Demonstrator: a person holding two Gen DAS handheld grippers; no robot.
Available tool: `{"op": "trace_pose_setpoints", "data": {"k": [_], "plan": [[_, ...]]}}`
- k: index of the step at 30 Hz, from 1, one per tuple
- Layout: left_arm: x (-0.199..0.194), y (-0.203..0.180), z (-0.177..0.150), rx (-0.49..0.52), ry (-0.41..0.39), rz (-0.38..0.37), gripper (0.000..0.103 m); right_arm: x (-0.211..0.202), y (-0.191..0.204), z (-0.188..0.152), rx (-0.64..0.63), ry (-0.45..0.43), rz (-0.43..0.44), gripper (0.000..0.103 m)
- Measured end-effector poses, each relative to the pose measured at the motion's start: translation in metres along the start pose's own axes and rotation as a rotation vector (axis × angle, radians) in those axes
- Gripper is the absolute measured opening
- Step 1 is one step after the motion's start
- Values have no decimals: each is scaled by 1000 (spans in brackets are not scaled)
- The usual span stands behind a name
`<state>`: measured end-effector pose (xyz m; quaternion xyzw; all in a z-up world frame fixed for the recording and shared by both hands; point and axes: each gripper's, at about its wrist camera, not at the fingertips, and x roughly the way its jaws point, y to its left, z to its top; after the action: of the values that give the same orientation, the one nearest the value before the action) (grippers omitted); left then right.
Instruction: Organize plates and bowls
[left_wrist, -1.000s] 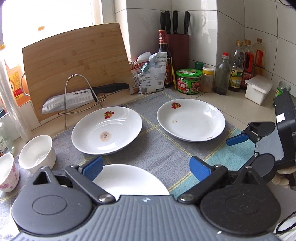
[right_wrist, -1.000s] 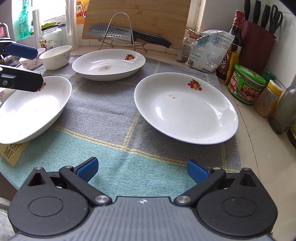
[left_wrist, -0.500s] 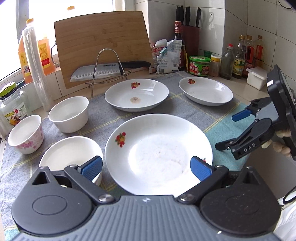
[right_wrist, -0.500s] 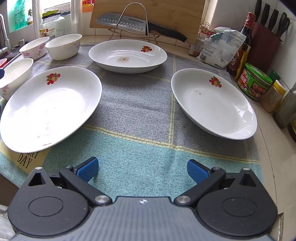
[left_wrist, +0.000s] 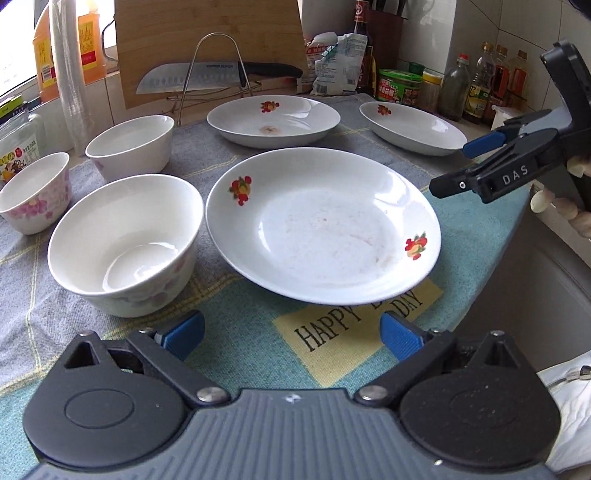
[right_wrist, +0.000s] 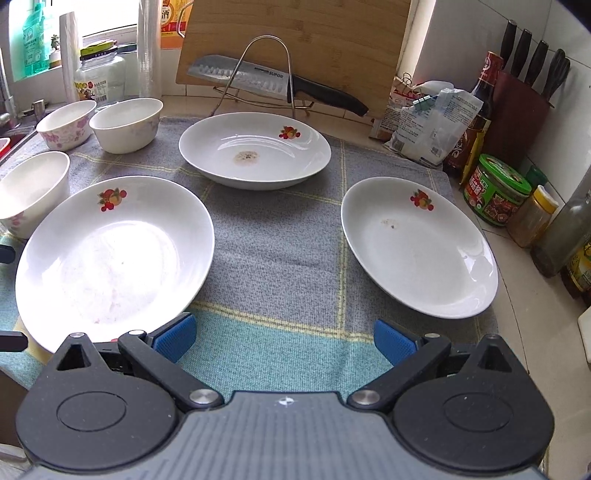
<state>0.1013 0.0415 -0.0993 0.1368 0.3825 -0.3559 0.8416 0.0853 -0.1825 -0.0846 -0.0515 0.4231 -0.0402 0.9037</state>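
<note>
On the worktop seen from the left wrist camera, a grey and teal cloth (left_wrist: 236, 332) carries three white plates and three bowls. The near plate (left_wrist: 323, 225) is shallow, white, with a small fruit motif at its 10 o'clock and 4 o'clock rim and faint reddish smears inside. It lies just ahead of the left gripper (left_wrist: 291, 334), at 12 o'clock from the blue-tipped fingers (left_wrist: 183, 332), which are spread wide and hold nothing. A white bowl with pink flowers (left_wrist: 123, 243) sits at 10 o'clock, just beside the plate's left rim. Two more bowls stand farther at 10 and 11 o'clock. A far plate (left_wrist: 273, 119) with a brown stain lies at 12 o'clock, and a third plate (left_wrist: 412, 127) at 1 o'clock. The right gripper (left_wrist: 465, 166) hovers at 2 o'clock, apart from the near plate's rim.

From the right wrist camera, the right gripper (right_wrist: 282, 338) also has its fingers (right_wrist: 393, 345) spread wide and empty. The near plate (right_wrist: 114, 254) lies at 10 o'clock, its front rim just beside the left fingertip. The stained plate (right_wrist: 255, 149) is at 12 o'clock, the third plate (right_wrist: 417, 247) at 1 o'clock. A knife (right_wrist: 273, 83) rests on a wire rack behind.
</note>
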Motion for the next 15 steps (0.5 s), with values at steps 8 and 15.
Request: {"op": "trace_pose_setpoints", "data": {"k": [8, 15], "plan": [[17, -10, 2, -21, 1, 57, 102, 20, 19, 20, -104, 20, 182, 103], [20, -16, 3, -36, -8, 98, 103, 50, 22, 27, -147, 72, 331, 103]]}}
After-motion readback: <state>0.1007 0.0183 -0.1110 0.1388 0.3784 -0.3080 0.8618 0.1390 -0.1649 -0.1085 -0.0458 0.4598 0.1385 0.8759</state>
